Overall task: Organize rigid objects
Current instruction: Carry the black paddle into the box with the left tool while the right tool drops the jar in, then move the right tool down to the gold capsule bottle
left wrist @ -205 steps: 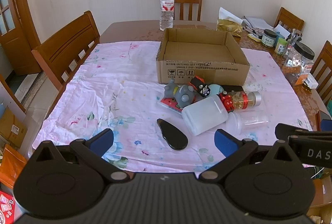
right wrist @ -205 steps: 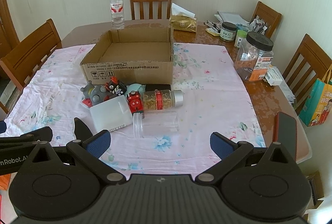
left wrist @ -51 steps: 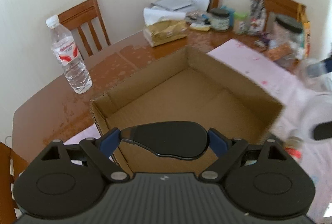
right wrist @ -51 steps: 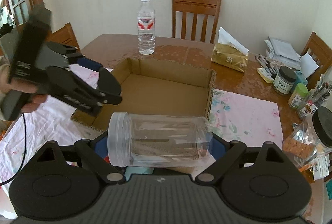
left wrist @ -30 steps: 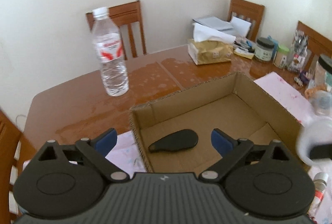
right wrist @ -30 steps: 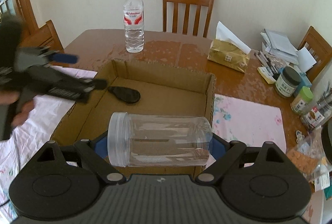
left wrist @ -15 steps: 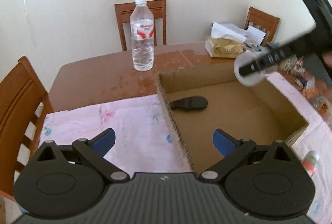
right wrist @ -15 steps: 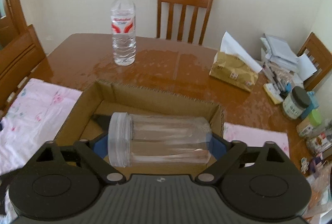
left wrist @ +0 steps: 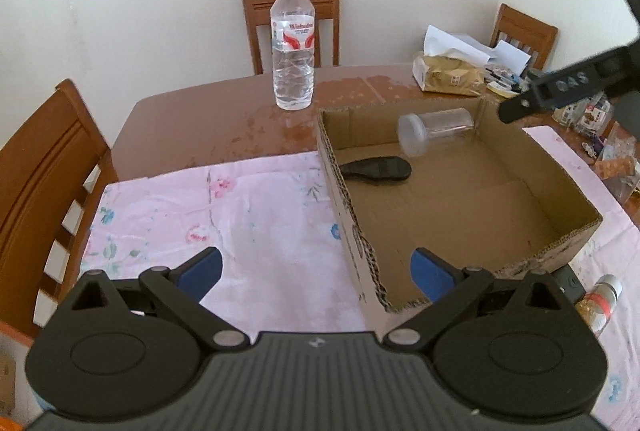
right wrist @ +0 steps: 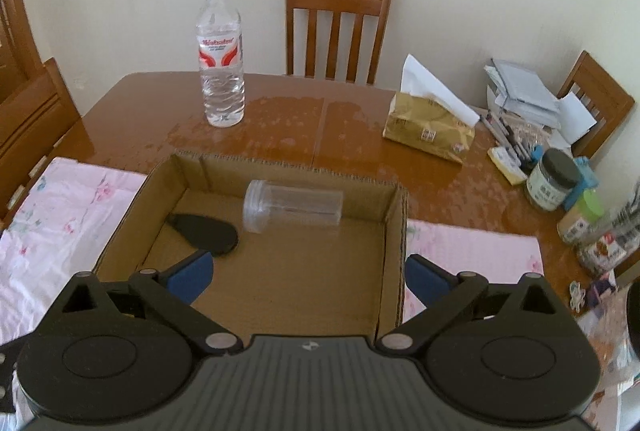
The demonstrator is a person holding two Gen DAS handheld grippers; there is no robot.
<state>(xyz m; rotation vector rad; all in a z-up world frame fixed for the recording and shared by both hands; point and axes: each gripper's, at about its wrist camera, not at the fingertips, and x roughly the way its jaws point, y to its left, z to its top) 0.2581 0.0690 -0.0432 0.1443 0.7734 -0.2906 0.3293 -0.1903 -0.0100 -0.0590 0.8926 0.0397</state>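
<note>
Nearest to us, over the near end of the cardboard box, our right gripper stands spread as wide as it goes, with nothing between its blue pads. Half a second ago those pads still flanked the clear jar; the jaws have just been opening, and the jar now lies on its side on the box floor, against the far wall. Our left gripper is just as wide and just as empty, hanging over the box's near left corner and the pink cloth beside it.

Further into the box, left of the jar and close to the left wall, rests the black case that our left gripper clamped less than two seconds ago and then let go.

So we count two things put away, and both hands free for the next pick. We judge the job only partly done: just outside the box's near right corner a capped bottle still lies on the cloth. Beyond the box, the water bottle stands upright on the bare table.
</note>
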